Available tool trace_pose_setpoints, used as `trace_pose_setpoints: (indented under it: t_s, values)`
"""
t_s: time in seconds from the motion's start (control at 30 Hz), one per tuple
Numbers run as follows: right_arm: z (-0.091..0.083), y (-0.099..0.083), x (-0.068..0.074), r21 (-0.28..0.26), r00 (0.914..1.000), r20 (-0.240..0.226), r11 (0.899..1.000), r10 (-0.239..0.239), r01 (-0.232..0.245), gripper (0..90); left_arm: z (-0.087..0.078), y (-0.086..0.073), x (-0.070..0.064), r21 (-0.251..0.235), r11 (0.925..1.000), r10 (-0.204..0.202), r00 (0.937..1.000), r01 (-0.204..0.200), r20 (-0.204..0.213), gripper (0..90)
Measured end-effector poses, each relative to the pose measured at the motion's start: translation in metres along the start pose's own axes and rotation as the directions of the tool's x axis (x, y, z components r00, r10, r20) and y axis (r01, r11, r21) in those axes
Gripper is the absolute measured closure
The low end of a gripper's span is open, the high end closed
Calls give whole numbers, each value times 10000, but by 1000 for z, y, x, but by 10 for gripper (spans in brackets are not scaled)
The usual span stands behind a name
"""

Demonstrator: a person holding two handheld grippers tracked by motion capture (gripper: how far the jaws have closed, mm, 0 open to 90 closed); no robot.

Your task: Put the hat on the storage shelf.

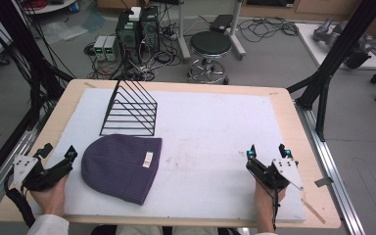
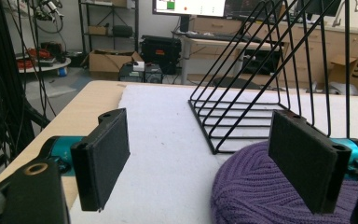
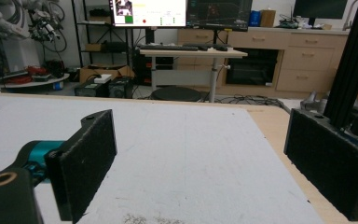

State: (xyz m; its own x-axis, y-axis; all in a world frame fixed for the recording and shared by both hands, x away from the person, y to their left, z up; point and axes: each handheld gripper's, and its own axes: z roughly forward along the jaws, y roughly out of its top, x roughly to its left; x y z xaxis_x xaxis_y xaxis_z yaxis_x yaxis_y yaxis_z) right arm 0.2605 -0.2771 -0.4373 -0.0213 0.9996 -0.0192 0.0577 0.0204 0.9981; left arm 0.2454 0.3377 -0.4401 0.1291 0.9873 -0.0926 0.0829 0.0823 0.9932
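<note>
Worktop [image 1: 293,122]: pale wood board with rounded corners, mostly covered by a white mat [image 1: 215,127] of fine, slightly fuzzy grain.
Hat [image 1: 122,167]: purple ribbed knit, dome-shaped, lying flat on the mat; a small pale label [image 1: 147,159] sits near its cuff edge. The chunky ribs show up close in the left gripper view [image 2: 261,191].
Rack [image 1: 129,108]: thin black wire, triangular frames in a row on a rectangular base, standing upright on the mat just behind the hat and apart from it; in the left gripper view [image 2: 261,84] its slanted rods rise beyond the knit.
Left hand-held gripper [image 1: 58,153]: just left of the hat, jaws spread wide with nothing between them; flat black pads [image 2: 103,156] of matte, felt-like texture on teal mounts, one pad over the hat's edge.
Right hand-held gripper [image 1: 265,150]: well to the right of the hat, over bare mat, jaws spread, gripping nothing; rough black pads [image 3: 86,161].
</note>
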Motion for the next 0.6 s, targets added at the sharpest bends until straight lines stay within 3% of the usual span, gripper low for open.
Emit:
trace_pose_setpoints:
  t_s: [0.33, 0.6]
  values:
    - [-2, 1, 4, 12, 9998, -152, 9999, -157, 158, 84, -1, 0, 1, 48, 9998, -169, 9999, 169, 5, 208]
    - [-2, 1, 6, 29, 9993, -200, 9995, -307, 308, 84, -1, 0, -3, 46, 10000, -55, 10000, 55, 4, 202]
